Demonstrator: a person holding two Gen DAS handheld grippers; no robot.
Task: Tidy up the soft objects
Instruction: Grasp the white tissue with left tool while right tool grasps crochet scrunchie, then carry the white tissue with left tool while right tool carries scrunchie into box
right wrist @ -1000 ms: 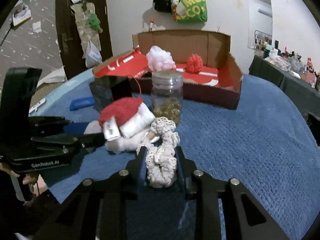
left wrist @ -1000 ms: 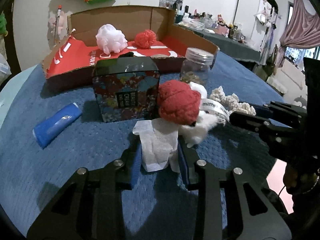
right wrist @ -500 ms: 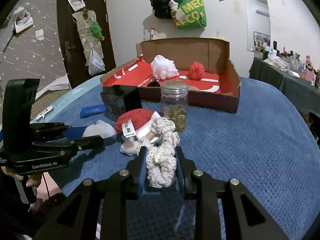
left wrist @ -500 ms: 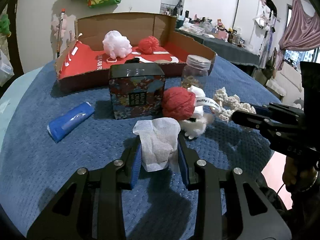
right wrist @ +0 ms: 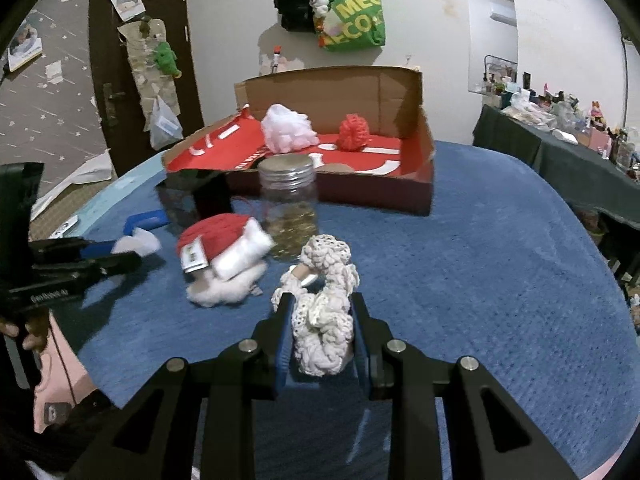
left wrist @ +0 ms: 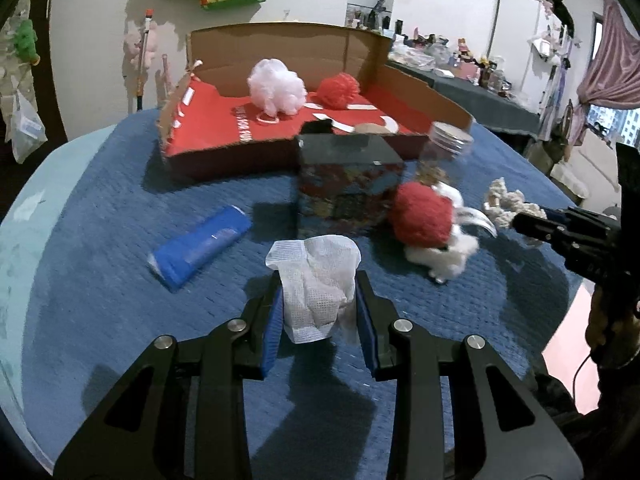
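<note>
My left gripper (left wrist: 318, 300) is shut on a crumpled white gauze cloth (left wrist: 316, 280), held above the blue mat. My right gripper (right wrist: 320, 320) is shut on a cream crochet piece (right wrist: 324, 312); the same piece (left wrist: 508, 202) shows at the right of the left wrist view. A red-and-white plush hat (right wrist: 224, 248) (left wrist: 424, 220) lies on the mat between the two grippers. The red-lined cardboard box (left wrist: 208, 120) (right wrist: 420, 184) at the back holds a white pouf (left wrist: 276, 88) (right wrist: 288, 128) and a red pouf (left wrist: 338, 90) (right wrist: 354, 130).
A dark patterned tin (left wrist: 348, 184) and a glass jar (right wrist: 290, 204) with a metal lid stand in front of the box. A blue tube (left wrist: 200, 248) lies on the mat at the left. A cluttered side table (right wrist: 560, 148) stands at the right.
My left gripper has pulled back and risen a little with the gauze cloth, so the tin, hat and box look farther off. The right gripper still holds the crochet piece, hardly moved.
</note>
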